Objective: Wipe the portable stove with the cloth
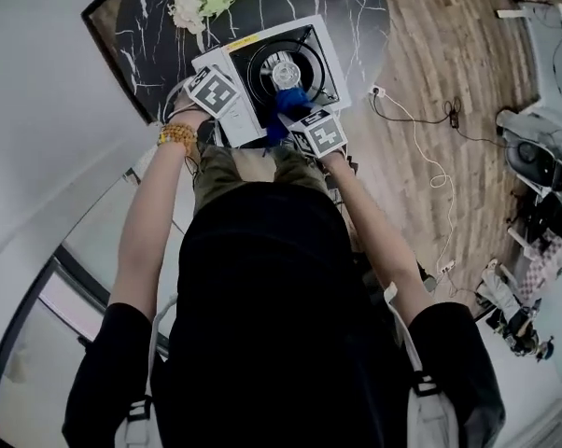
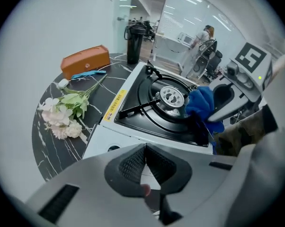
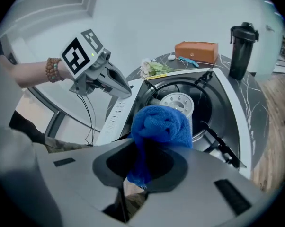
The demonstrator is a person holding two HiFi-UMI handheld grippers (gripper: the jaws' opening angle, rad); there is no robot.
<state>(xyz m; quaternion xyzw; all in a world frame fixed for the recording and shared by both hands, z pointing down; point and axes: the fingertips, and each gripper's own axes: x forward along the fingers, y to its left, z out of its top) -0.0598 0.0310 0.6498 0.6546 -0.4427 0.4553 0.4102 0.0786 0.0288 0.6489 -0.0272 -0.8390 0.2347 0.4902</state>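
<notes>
- Head view: On the dark marbled desk (image 1: 155,40), the portable stove (image 1: 253,63) lies with its long side running across the person's front. The right tongs (image 1: 298,118) hold the blue cloth (image 1: 290,99) at the stove's near edge, just short of the burner (image 1: 283,71). The left tongs (image 1: 227,112) hang over the stove's front left corner.
- Left gripper view: The left tongs are pressed together with nothing in them. The stove lies ahead of them. The cloth sits right of the burner, seemingly against it, well clear of these tongs.
- Right gripper view: The right tongs are clamped on the cloth's tail, and its bunched head bulges beyond the tips. The burner sits straight ahead, just past the wad. The coming wipe would likely push forward and round the burner, and the right hand is the nearer one for it.
</notes>
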